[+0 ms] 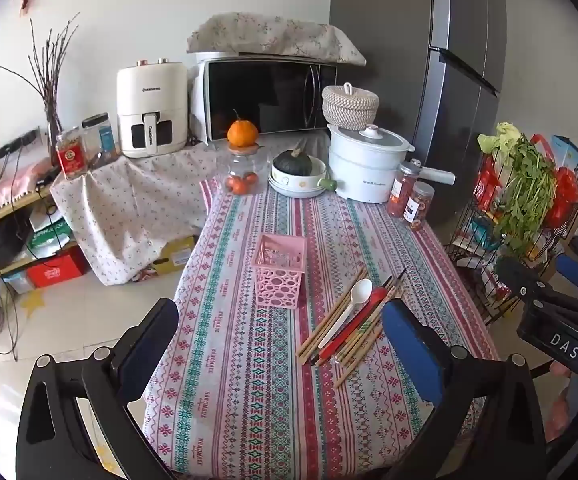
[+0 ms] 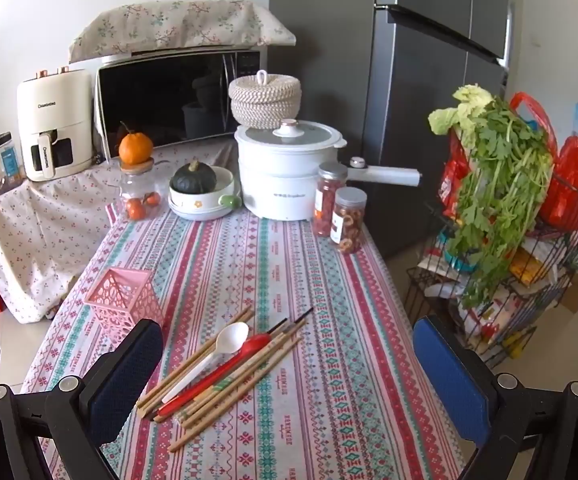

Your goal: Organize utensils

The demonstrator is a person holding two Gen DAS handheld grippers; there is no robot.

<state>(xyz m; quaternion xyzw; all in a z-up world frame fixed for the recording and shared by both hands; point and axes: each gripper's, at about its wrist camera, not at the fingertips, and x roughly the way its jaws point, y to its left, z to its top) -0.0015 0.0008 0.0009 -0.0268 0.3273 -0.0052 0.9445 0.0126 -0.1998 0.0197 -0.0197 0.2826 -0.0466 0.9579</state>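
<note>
A pink perforated holder stands upright on the patterned tablecloth; it also shows in the right wrist view. To its right lies a loose pile of utensils: a white spoon, a red spoon and several wooden chopsticks. My left gripper is open and empty, above the table in front of the holder. My right gripper is open and empty, above the utensil pile. Part of the right gripper's body shows at the right of the left wrist view.
At the table's far end stand a glass jar with an orange on top, a bowl holding a dark squash, a white electric pot and two snack jars. A wire rack with greens stands right of the table.
</note>
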